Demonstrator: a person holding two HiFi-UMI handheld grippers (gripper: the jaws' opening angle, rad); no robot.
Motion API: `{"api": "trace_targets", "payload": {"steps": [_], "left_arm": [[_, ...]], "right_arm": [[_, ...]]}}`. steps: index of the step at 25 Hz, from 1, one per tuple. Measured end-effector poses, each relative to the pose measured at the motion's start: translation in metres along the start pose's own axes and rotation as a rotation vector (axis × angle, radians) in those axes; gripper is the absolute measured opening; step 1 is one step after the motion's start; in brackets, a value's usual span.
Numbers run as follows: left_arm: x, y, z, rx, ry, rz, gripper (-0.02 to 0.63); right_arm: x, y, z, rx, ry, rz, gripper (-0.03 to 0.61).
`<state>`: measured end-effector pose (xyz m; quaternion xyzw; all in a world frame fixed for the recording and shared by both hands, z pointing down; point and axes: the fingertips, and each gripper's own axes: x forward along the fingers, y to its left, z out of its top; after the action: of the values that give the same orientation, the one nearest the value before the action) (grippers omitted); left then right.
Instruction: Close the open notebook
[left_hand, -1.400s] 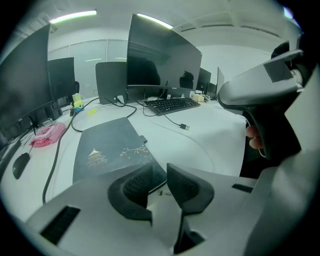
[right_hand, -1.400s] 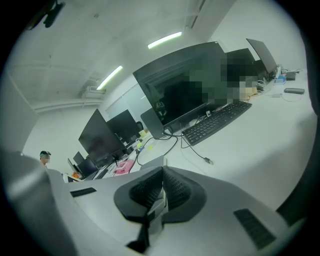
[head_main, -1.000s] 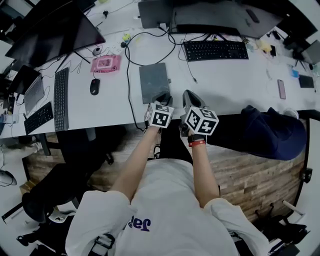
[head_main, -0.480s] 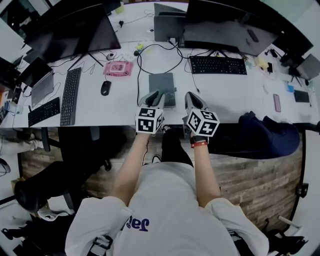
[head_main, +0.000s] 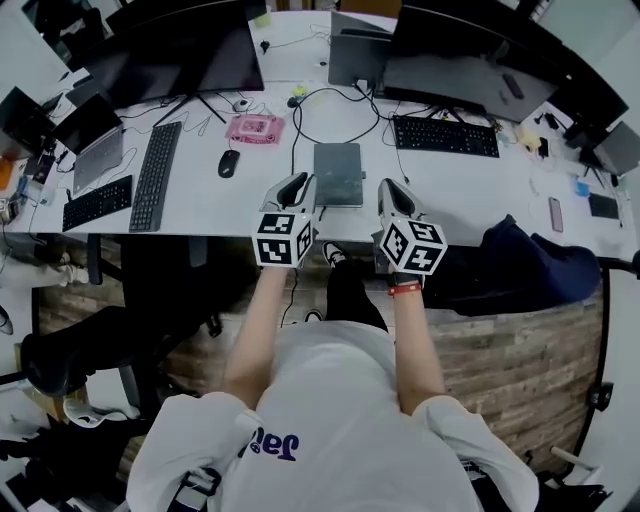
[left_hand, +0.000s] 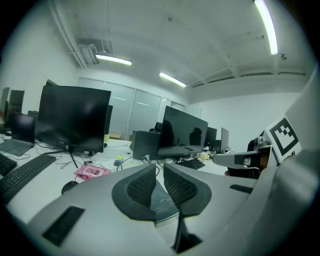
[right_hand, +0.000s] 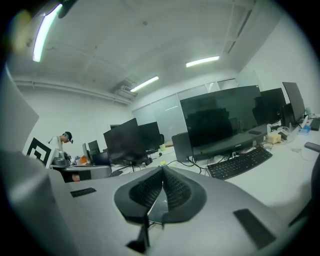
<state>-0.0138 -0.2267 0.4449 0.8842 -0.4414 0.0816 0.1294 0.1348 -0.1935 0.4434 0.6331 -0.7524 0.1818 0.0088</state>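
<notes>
The grey notebook (head_main: 338, 173) lies flat and closed on the white desk (head_main: 220, 205), near its front edge. My left gripper (head_main: 293, 190) hovers just left of the notebook's near corner. Its jaws are closing, with a narrow gap left and nothing between them. In the left gripper view the notebook (left_hand: 163, 204) shows through the gap of that gripper (left_hand: 160, 167). My right gripper (head_main: 393, 198) hangs to the right of the notebook, above the desk edge. In the right gripper view its pads meet at the tips (right_hand: 162, 170), holding nothing.
A black mouse (head_main: 228, 163) and a pink object (head_main: 254, 128) lie left of the notebook, with a black cable (head_main: 296, 120) beside it. Keyboards (head_main: 446, 137) (head_main: 155, 175) and monitors (head_main: 190, 55) stand behind. A dark bundle (head_main: 520, 265) sits low at the right.
Both grippers have risen from the notebook's near edge. The left one has drifted to the notebook's left side. The notebook stays closed and has not moved.
</notes>
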Motion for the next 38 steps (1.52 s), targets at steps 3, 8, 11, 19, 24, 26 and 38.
{"api": "trace_targets", "payload": {"steps": [3,8,11,19,24,26,38], "left_arm": [[-0.016,0.011,0.005,-0.004,-0.022,0.026,0.051],[-0.031,0.014,0.013,0.010,-0.040,0.033,0.032],[-0.036,0.014,0.018,0.023,-0.050,0.037,0.023],[-0.044,0.020,0.026,0.013,-0.078,0.034,0.020],[-0.045,0.016,0.028,0.048,-0.068,0.022,0.019],[-0.043,0.012,0.027,0.059,-0.061,0.021,0.018],[-0.034,0.006,0.024,0.064,-0.066,0.000,0.018]], "right_arm": [[-0.008,0.008,0.002,-0.011,-0.019,-0.001,0.000],[-0.019,0.014,0.010,-0.039,-0.048,-0.012,0.000],[-0.024,0.017,0.015,-0.053,-0.064,-0.018,0.000],[-0.031,0.028,0.026,-0.061,-0.095,-0.026,0.000],[-0.028,0.029,0.021,-0.074,-0.070,-0.030,0.000],[-0.027,0.028,0.020,-0.082,-0.057,-0.028,0.000],[-0.028,0.031,0.019,-0.133,-0.066,-0.033,0.000]]}}
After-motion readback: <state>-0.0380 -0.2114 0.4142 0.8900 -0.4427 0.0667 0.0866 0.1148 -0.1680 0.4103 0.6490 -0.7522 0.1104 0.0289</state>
